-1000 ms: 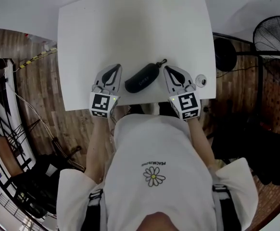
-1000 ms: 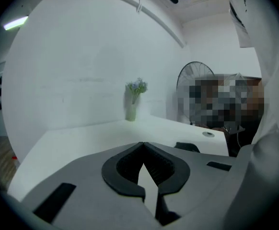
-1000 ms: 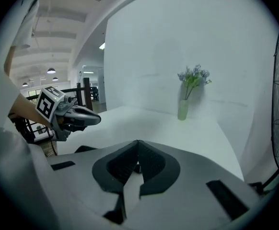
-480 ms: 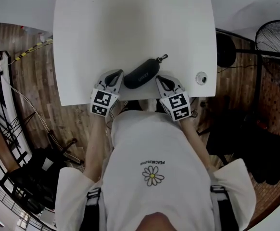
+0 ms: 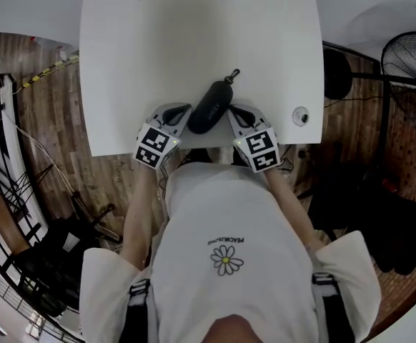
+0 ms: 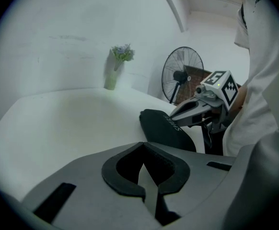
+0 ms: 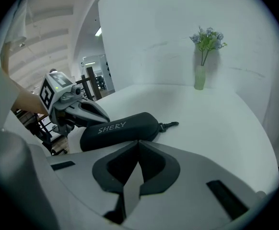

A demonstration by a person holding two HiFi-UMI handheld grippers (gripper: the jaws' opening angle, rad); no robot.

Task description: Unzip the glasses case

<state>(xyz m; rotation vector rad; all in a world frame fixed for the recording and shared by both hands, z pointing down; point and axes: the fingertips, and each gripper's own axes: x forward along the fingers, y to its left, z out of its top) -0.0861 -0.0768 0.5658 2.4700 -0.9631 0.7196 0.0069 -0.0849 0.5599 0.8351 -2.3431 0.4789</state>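
A black zipped glasses case (image 5: 211, 106) lies on the white table (image 5: 144, 56) near its front edge. Its clip end (image 5: 233, 75) points away from me. My left gripper (image 5: 180, 111) sits close against the left side of the case's near end, shut with nothing between its jaws. My right gripper (image 5: 234, 111) flanks the right side, also shut and empty. In the left gripper view the case (image 6: 166, 128) lies just ahead of the left gripper (image 6: 143, 144), with the right gripper (image 6: 197, 110) beyond. The right gripper view shows the case (image 7: 120, 127) in front of the right gripper (image 7: 138, 142), with the left gripper (image 7: 90, 111) behind it.
A small vase of flowers (image 7: 201, 63) stands at the table's far edge. A small round object (image 5: 300, 116) sits at the table's right front corner. A floor fan (image 5: 408, 56) stands right of the table. The table's front edge is just under both grippers.
Both grippers have dropped and closed in on the case's near end from either side. The case has swung so its clip end points more directly away from me.
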